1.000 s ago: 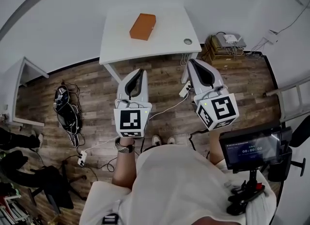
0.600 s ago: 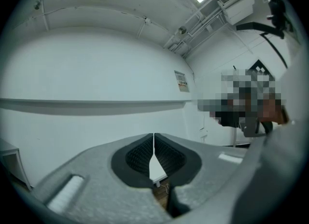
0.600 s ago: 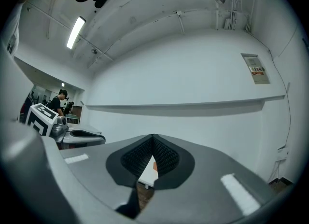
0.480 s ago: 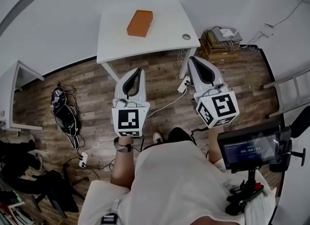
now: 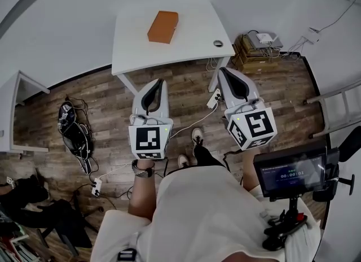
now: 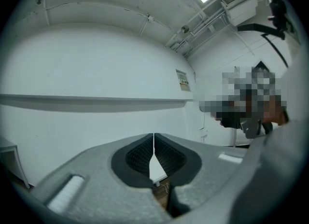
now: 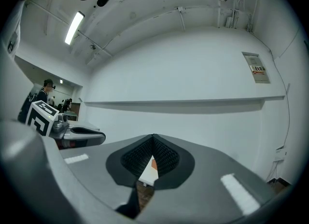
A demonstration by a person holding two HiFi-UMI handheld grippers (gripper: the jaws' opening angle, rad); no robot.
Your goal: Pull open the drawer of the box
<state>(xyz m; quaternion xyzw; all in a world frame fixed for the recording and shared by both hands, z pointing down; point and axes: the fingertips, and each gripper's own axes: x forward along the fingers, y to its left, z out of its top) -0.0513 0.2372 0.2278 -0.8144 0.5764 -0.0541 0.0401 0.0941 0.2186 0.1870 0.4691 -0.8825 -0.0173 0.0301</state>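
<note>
Holding left gripper (image 5: 160, 82) and right gripper (image 5: 221, 70) level above wood floor (image 5: 107, 100), jaws of each pressed together, pinching nothing. Facing white table (image 5: 192, 43) with orange box (image 5: 163, 27) near middle of tabletop, well apart from both grippers

The person holds both grippers out ahead, level and side by side, pointing toward the far side of the scene. The left gripper (image 5: 160, 83) (image 6: 154, 136) has its jaws pressed together with nothing between them. The right gripper (image 5: 222, 71) (image 7: 153, 137) is likewise closed and empty, and is angled slightly toward the left. The left marker cube (image 5: 150, 141) and the right marker cube (image 5: 253, 129) sit at the near ends. The left forearm (image 5: 138, 196), which wears a wristband (image 5: 141, 169), is bare.
</note>
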